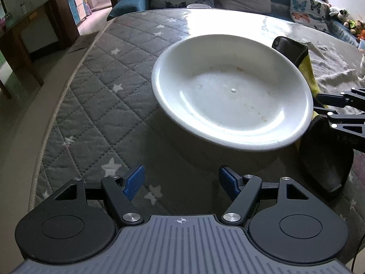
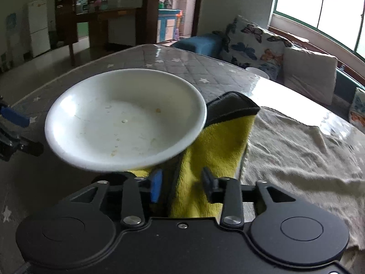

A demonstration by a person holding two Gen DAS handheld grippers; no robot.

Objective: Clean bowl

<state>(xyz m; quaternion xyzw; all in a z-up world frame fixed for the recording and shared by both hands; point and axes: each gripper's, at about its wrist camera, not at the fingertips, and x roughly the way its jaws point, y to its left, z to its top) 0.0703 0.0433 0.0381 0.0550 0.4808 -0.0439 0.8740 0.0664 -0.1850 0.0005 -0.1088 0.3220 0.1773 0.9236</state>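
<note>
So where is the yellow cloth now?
The yellow cloth lies on the table beside the white bowl, on the bowl's right in the right wrist view, between the open right tongs.

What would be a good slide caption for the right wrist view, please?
Right gripper straddles a yellow cloth beside a stained white bowl.
</note>
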